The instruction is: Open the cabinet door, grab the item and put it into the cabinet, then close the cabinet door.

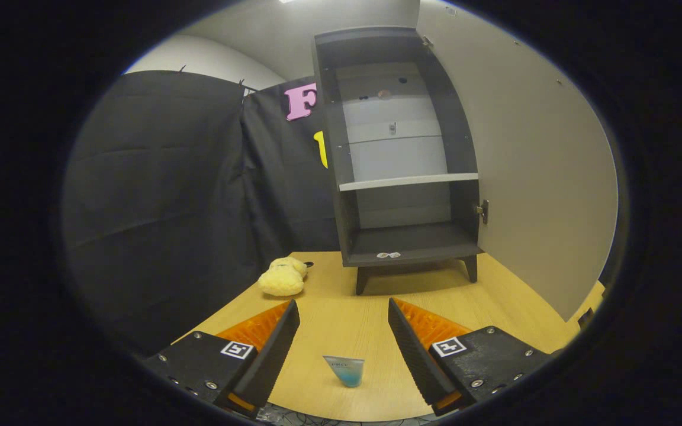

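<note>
Small clear tube with blue gel (344, 370) stands on the light wooden counter (347, 307), between my tool's (344, 322) wide-apart fingers, touching neither. At 12 o'clock, the dark cabinet (403, 160) is open, its door (530, 171) swung right. A yellow plush toy (282, 277) lies at 11 o'clock.

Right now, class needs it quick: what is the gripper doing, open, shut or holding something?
Gripper: open, holding nothing; a small blue tube lies on the table between its fingers, untouched.

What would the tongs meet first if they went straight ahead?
Probably the small blue tube, which lies on the table between the open tongs. Beyond it stands the open cabinet; depth is unclear.
</note>
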Available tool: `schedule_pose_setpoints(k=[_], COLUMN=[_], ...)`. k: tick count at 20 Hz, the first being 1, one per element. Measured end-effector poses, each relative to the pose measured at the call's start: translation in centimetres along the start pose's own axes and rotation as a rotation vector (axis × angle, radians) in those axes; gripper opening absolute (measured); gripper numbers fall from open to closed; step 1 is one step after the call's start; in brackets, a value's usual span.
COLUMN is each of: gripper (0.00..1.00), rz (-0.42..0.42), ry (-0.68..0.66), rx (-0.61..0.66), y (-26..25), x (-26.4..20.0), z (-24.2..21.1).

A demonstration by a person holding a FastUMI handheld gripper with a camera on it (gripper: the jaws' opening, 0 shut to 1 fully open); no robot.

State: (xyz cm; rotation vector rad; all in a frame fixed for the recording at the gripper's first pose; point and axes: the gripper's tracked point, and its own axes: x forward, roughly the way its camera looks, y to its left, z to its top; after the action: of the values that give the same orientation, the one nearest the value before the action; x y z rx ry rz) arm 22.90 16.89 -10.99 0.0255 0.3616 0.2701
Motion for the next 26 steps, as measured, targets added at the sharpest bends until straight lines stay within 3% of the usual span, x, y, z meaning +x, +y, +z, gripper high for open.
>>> schedule_pose_setpoints(k=[13, 19, 22, 26], gripper=[0.92, 0.74, 0.52, 0.51], rz=[-0.046, -0.068, -0.072, -0.062], ry=[0.213, 0.263, 0.270, 0.248], rx=[-0.049, -0.054, -0.056, -0.042], y=[-0.1, -0.4, -0.6, -0.8], x=[2.5, 3.1, 3.4, 3.1], z=[-11.7, -13.7, -13.6, -11.4])
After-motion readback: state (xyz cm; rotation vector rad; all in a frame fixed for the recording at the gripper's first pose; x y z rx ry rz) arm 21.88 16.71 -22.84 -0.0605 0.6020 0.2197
